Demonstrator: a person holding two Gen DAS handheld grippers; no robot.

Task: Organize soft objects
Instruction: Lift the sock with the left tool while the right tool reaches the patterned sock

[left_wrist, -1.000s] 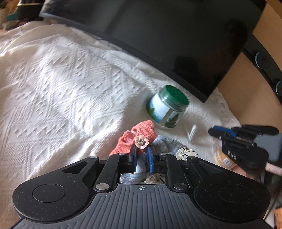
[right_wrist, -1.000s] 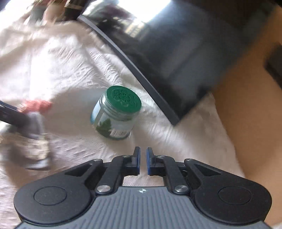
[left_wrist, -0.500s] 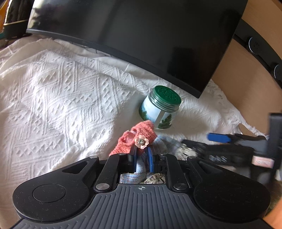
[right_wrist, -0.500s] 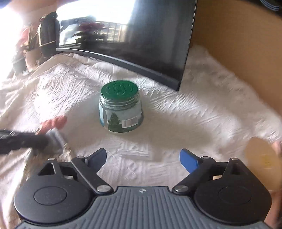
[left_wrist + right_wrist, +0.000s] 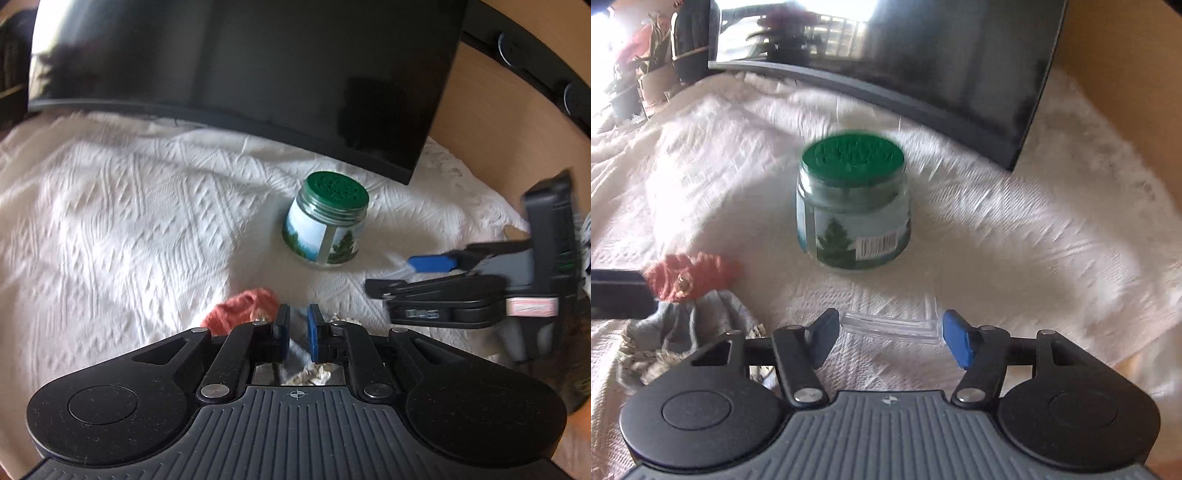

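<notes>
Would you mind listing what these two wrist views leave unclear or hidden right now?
- Grey fabric bundle: left wrist view, mostly hidden beneath the left gripper; its full shape is unclear.
- Coral knitted item: right wrist view, blurred; its type is uncertain.
- Clear plastic piece: right wrist view, transparent and faint; its identity is uncertain.
- Green-lidded jar: motion blur makes the label text unreadable.
- Right gripper: left wrist view, cut off by the right edge.

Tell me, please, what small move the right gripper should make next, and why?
Probably ease the right gripper forward and down, then close. Its jaws stand wide open, with the small clear plastic piece lying on the white bedspread between the fingertips, short of the green-lidded jar. The left gripper already pinches the grey cloth beside the red knit bootie, so it seems occupied.
</notes>
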